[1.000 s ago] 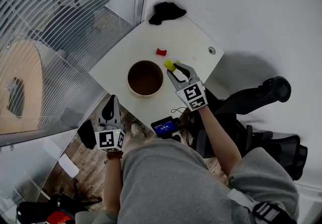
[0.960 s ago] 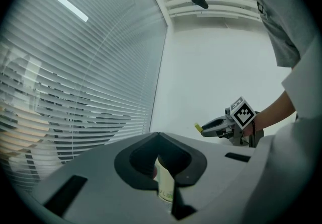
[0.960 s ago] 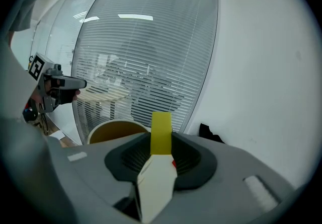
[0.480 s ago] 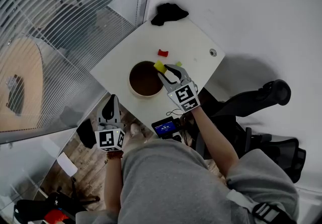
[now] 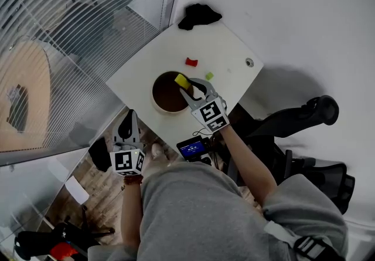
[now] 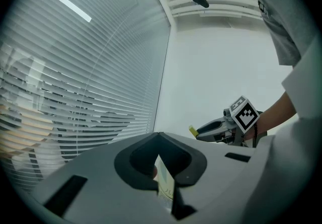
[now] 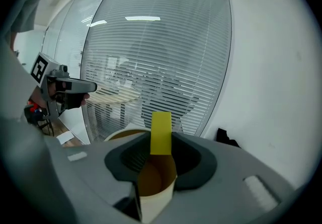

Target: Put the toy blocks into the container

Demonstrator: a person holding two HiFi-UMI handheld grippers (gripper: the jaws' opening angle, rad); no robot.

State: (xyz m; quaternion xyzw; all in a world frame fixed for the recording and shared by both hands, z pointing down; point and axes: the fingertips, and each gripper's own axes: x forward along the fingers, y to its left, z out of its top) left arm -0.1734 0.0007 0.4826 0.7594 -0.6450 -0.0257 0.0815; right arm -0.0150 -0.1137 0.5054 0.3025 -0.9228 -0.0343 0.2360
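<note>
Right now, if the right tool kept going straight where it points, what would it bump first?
Probably the round container. The right tool, gripping a yellow block, slants down over its opening, so the block would likely hit the inside first, though depth is unclear.

The right gripper (image 5: 185,85) reaches over the container (image 5: 161,108) and covers the near-right part of its rim. Only the top end of the yellow block (image 5: 181,81) shows; the rest is buried between the jaws. Inside the container it's dark, so its contents can't be told. Behind the left gripper's (image 5: 129,118) jaws sits a pale sliver (image 6: 163,180), too little of it to name. The small green piece (image 5: 209,76) is too tiny to tell its shape.
</note>
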